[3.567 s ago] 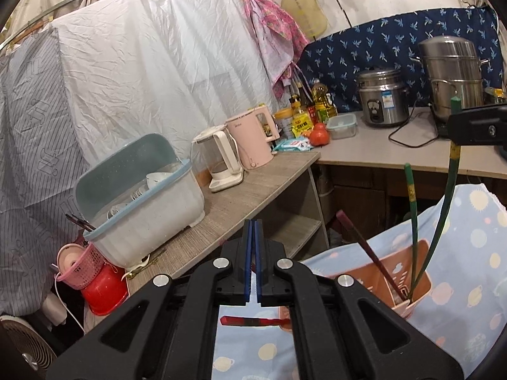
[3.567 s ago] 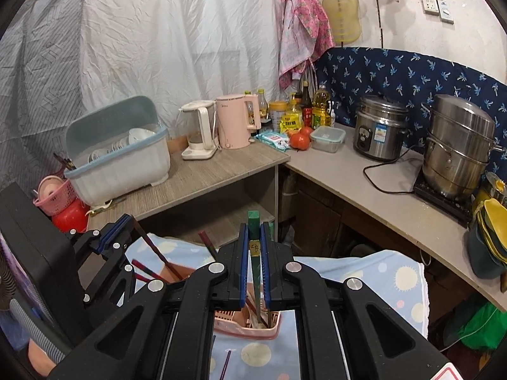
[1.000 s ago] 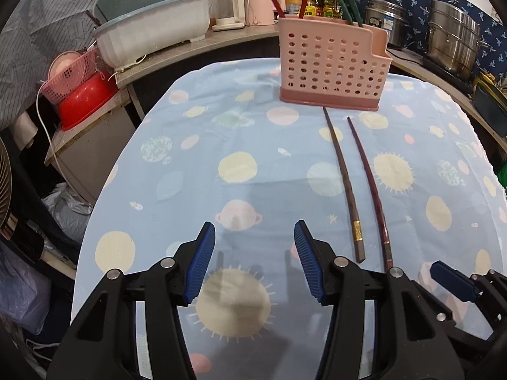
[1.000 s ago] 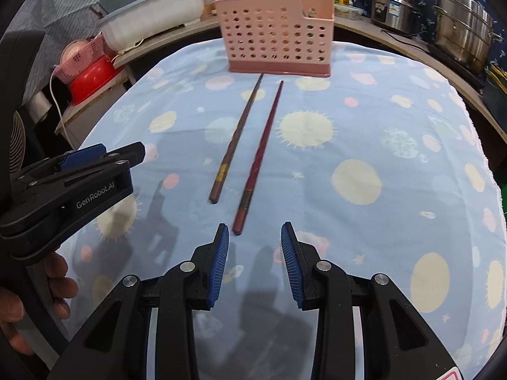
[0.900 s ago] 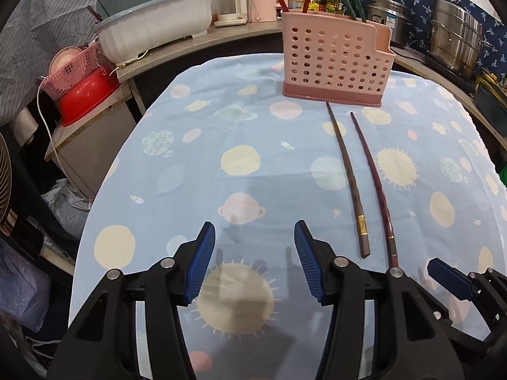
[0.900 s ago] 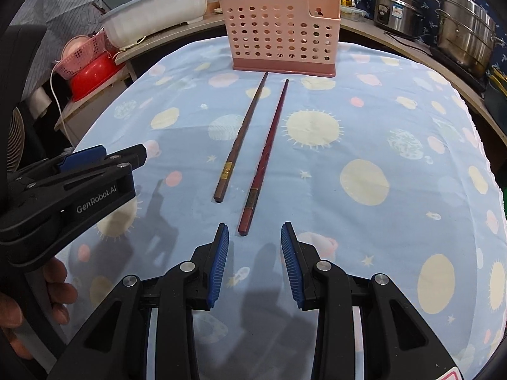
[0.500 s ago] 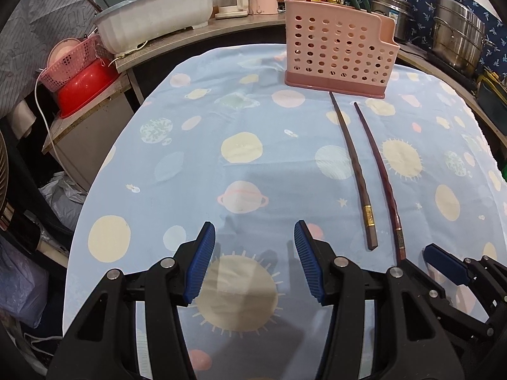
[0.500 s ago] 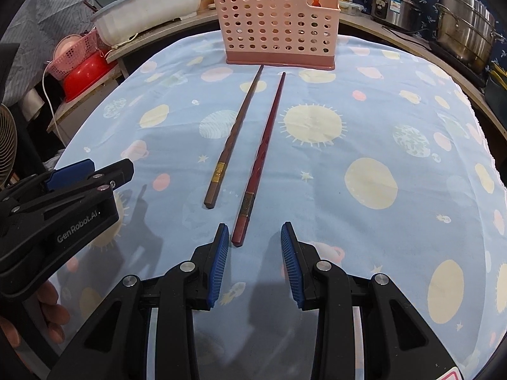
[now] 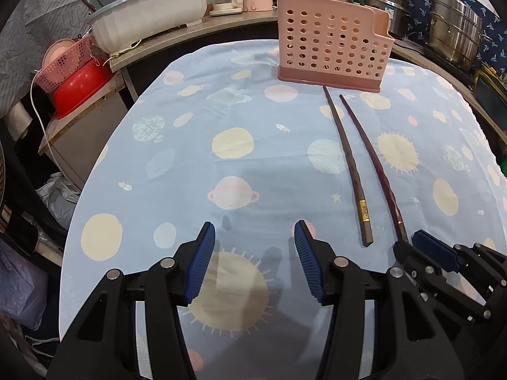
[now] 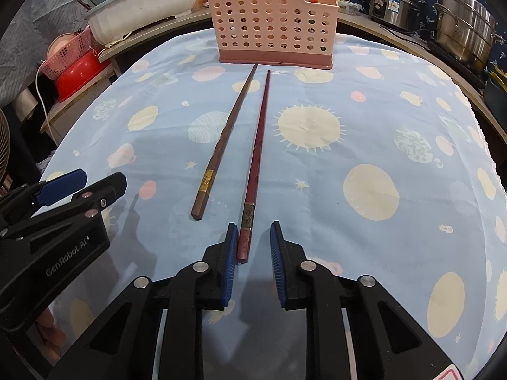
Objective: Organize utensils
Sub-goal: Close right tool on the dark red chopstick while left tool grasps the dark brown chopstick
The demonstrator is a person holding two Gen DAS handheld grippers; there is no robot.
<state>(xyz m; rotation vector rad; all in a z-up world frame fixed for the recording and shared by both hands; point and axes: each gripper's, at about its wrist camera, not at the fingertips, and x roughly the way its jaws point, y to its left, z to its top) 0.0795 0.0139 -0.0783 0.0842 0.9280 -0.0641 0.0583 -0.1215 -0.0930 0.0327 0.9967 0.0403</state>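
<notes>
One red chopstick [image 10: 253, 171] end lies between right tool [image 10: 253, 237] pads (closing).

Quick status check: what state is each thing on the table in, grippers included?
Pink holder: upright, chopsticks standing inside.
Brown chopstick: flat on the cloth, untouched.
Red chopstick: flat, near end between the right jaws, not yet pinched.
Right gripper: jaws just closing, gap remains.
Left gripper: open, empty.
</notes>
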